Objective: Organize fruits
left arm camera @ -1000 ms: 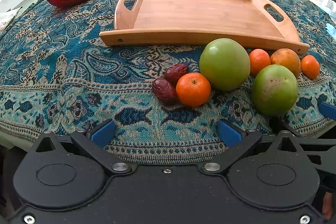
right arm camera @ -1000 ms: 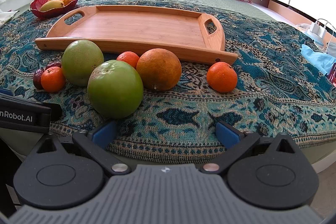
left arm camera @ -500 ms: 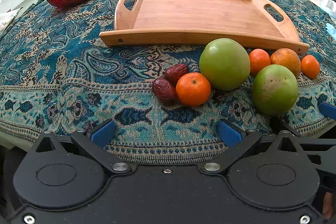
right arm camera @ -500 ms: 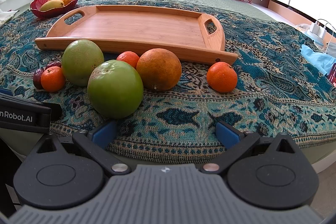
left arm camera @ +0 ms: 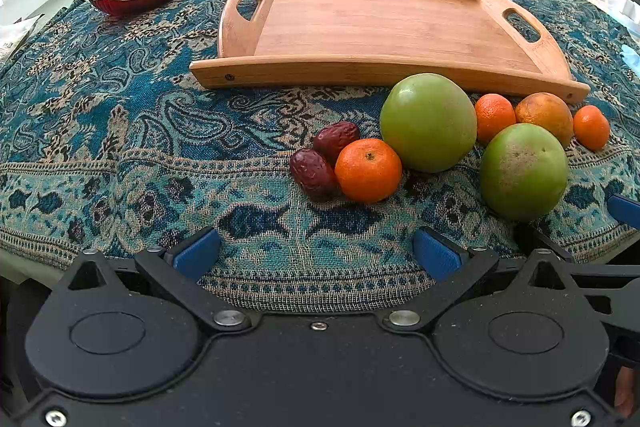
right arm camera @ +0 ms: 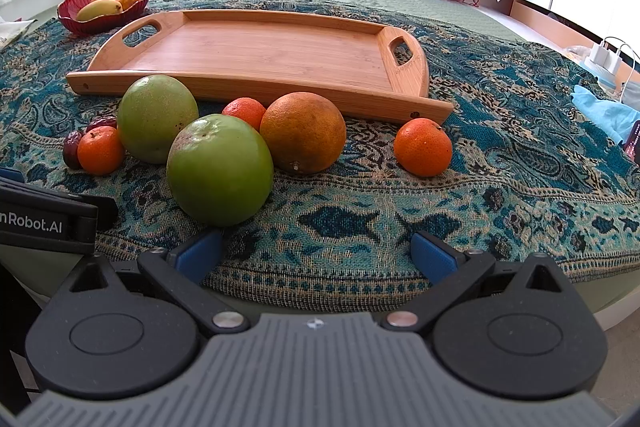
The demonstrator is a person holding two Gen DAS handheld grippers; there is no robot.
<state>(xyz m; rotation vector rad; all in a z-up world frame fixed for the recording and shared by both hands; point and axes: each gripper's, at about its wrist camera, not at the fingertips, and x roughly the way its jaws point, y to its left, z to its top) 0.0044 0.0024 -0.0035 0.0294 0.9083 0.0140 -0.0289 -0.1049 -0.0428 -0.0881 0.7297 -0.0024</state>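
Wooden tray and round, smooth fruit just in front of it had not moved. Left gripper and right gripper stayed wide apart, holding nothing.

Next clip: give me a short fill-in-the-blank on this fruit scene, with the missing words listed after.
1. The wooden tray holds ____ fruit.
2. The two dates lie touching a small ____.
3. The red bowl stands beyond the tray's ____ handle, as both cameras see it.
4. Both the left gripper and the right gripper have their jaws ____.

Missing words: no; orange; left; open
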